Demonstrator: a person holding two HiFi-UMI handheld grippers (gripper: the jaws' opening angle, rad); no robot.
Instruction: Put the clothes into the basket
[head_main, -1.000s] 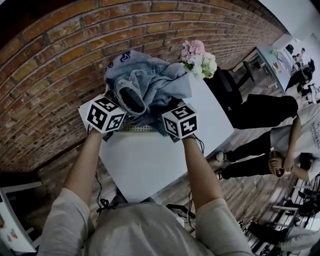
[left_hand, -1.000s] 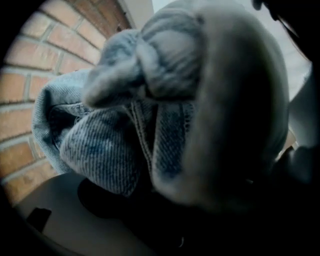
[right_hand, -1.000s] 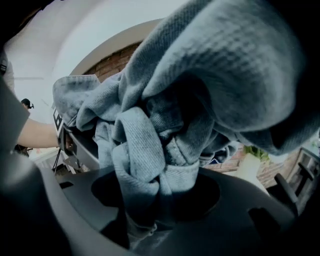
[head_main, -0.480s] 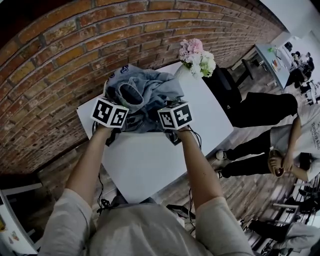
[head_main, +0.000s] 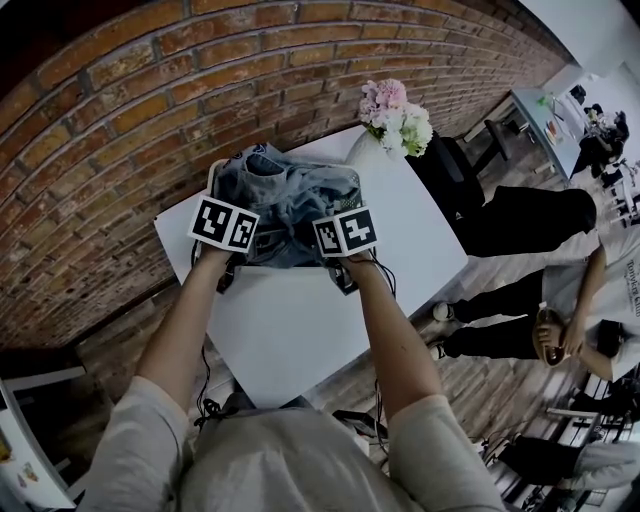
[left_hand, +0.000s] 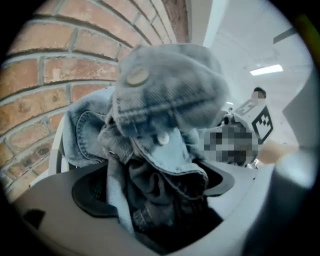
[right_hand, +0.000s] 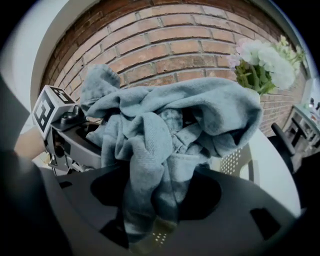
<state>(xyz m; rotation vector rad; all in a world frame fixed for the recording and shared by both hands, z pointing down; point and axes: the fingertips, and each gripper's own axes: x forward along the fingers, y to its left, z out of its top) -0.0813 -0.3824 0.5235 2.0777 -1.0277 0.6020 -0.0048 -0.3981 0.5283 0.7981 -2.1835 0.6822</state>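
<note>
Left claw (left_hand: 155, 197) on clothes (left_hand: 165, 90) (basket (right_hand: 235, 160) buried)

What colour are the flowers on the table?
Pink and white flowers, clearest in the head view.
</note>
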